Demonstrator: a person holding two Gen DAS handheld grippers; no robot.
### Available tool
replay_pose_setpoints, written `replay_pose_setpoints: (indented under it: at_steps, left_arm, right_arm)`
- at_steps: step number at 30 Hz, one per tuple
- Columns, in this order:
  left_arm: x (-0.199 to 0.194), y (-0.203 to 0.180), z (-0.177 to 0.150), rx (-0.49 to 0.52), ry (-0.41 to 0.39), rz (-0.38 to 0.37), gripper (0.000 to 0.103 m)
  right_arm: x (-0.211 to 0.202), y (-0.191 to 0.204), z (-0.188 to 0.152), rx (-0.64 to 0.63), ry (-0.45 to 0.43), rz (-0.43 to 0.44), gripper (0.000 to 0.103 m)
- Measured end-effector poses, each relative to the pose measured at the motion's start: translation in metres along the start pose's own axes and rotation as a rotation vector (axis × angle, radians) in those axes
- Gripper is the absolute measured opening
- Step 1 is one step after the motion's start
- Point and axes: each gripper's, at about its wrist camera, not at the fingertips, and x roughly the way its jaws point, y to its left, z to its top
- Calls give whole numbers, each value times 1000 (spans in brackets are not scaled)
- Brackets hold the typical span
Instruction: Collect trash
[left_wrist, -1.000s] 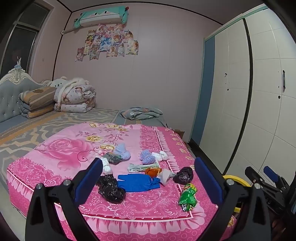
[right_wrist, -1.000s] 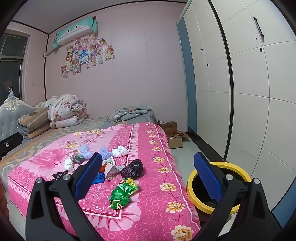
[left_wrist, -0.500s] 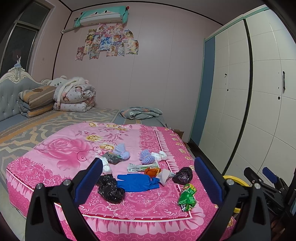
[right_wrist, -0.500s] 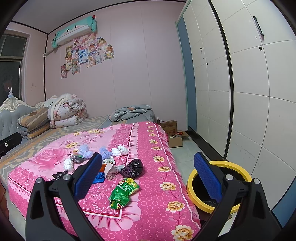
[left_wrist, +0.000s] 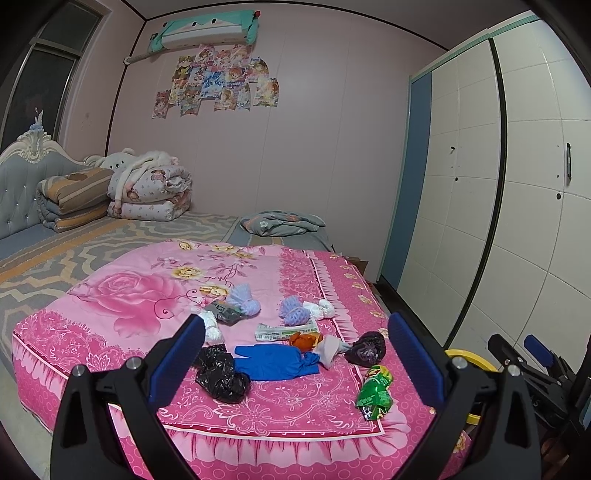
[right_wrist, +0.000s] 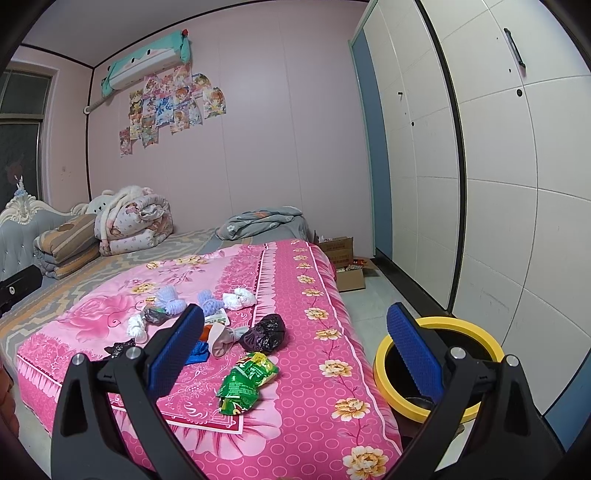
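Presently the trash lies in a loose cluster on the pink floral bedspread, near the foot of the bed: a green snack wrapper closest to the edge, a dark crumpled bag just behind it, a blue glove, a black plastic bag, a folded paper packet and several white and pale blue wads farther in. The yellow-rimmed bin stands on the floor beside the bed, on the right.

The left gripper and right gripper both stand wide open and hold nothing; neither touches the bed.

Judgement: the step in hand is the approach to a first item. The green snack wrapper is the sensible pick for the right gripper, being nearest the bin. Advise descending with one finger on each side of the wrapper's bulk and closing on the crumpled middle, not a thin edge, without pinching the bedspread.

Against the frames of a second ago, the difference is slight: the left view has risen a little, and the right gripper's scene has shifted marginally. No item has moved.
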Motion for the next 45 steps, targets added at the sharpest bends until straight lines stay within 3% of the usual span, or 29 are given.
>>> replay_pose_setpoints:
  at_steps: [45]
  left_arm:
    - [0,3,-4,-7,3,-4,96]
  right_arm:
    - [2,6,-8,12,28,12,95]
